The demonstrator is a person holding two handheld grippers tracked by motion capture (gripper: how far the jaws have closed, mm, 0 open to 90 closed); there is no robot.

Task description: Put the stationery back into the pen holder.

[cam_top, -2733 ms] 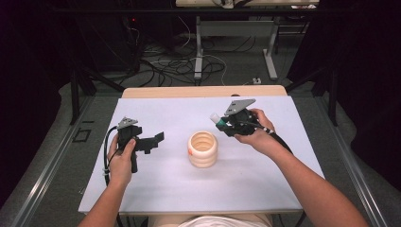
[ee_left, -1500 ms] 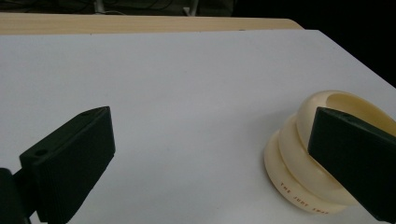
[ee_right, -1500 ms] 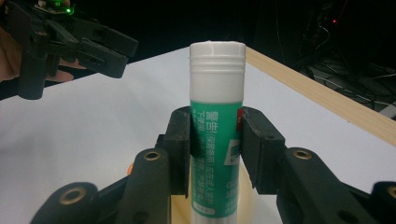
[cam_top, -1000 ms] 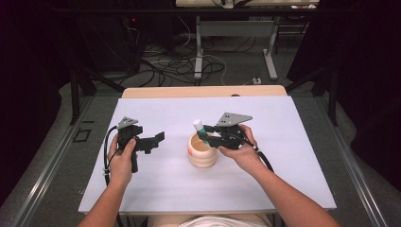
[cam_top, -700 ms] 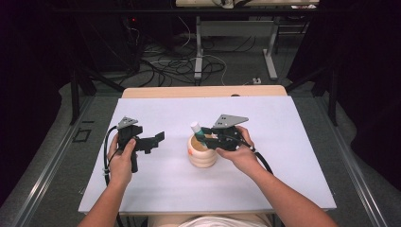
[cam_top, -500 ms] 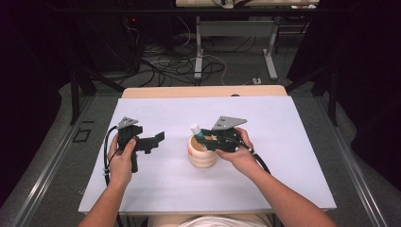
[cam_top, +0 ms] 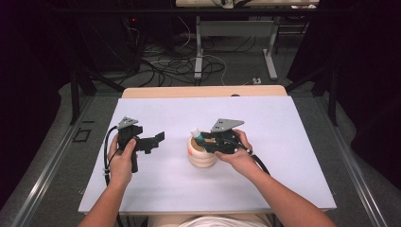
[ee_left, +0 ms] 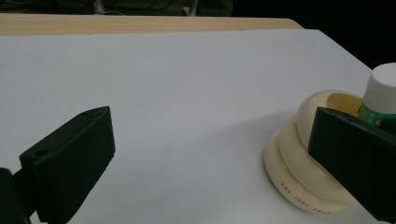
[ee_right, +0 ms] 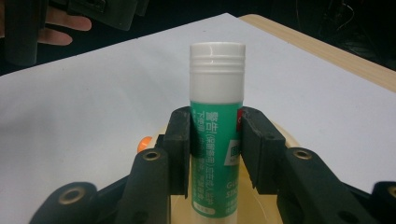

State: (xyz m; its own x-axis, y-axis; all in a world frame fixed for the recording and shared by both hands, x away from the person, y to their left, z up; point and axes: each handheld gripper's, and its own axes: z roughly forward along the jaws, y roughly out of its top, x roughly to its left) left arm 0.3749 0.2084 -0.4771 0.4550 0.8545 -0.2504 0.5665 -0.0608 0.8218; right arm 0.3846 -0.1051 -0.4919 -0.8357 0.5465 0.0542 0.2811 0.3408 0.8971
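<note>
Counting one glue stick [ee_right: 216, 116], one cup [cam_top: 201, 157]

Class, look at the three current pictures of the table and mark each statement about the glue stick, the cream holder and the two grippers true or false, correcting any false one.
1. The right gripper is shut on the glue stick. True.
2. The glue stick's cap is green. False: the cap is white, the body green.
3. The left gripper holds the cream ridged holder. False: its jaws are open and empty, to the side of the holder.
4. The glue stick is over the holder's opening. True.
5. The holder lies on its side. False: it stands upright on the white table.
</note>
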